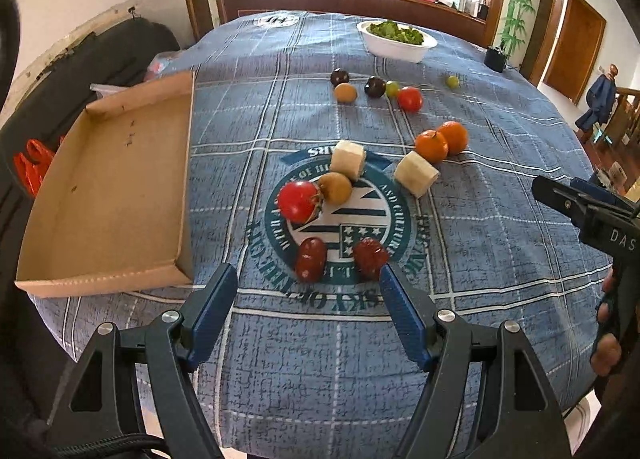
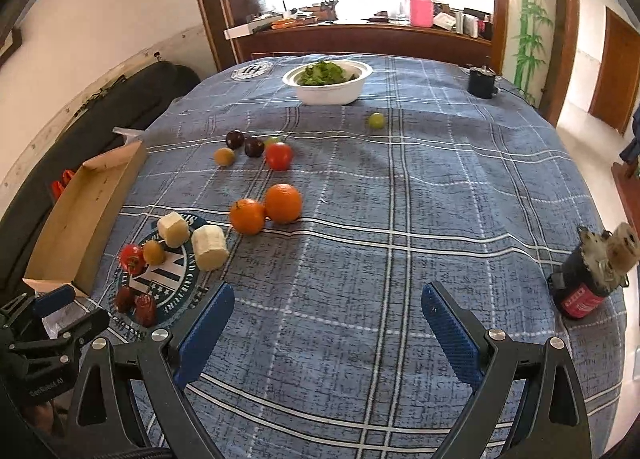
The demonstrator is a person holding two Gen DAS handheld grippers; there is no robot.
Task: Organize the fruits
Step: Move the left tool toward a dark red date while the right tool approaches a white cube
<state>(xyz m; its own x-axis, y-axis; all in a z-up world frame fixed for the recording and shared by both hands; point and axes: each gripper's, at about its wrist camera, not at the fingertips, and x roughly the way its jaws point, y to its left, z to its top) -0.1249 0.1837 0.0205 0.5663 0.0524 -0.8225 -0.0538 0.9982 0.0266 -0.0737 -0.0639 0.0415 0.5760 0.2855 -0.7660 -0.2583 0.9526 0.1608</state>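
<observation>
Fruits lie scattered on a blue checked tablecloth. Two dark red dates (image 1: 311, 259) (image 1: 370, 256) lie just ahead of my left gripper (image 1: 308, 279), which is open and empty. Beyond them are a red tomato (image 1: 298, 201), a brown round fruit (image 1: 335, 187), two white banana pieces (image 1: 348, 159) (image 1: 416, 173) and two oranges (image 1: 431, 146) (image 2: 283, 203). An empty cardboard tray (image 1: 112, 195) lies to the left. My right gripper (image 2: 328, 299) is open and empty over bare cloth, right of the fruits.
Farther back lie dark plums (image 1: 375, 86), a second tomato (image 1: 410, 99), green grapes (image 2: 376, 120) and a white bowl of greens (image 2: 328, 89). A dark and red can (image 2: 580, 287) stands at the right table edge. A small black object (image 2: 482, 83) stands at the back right.
</observation>
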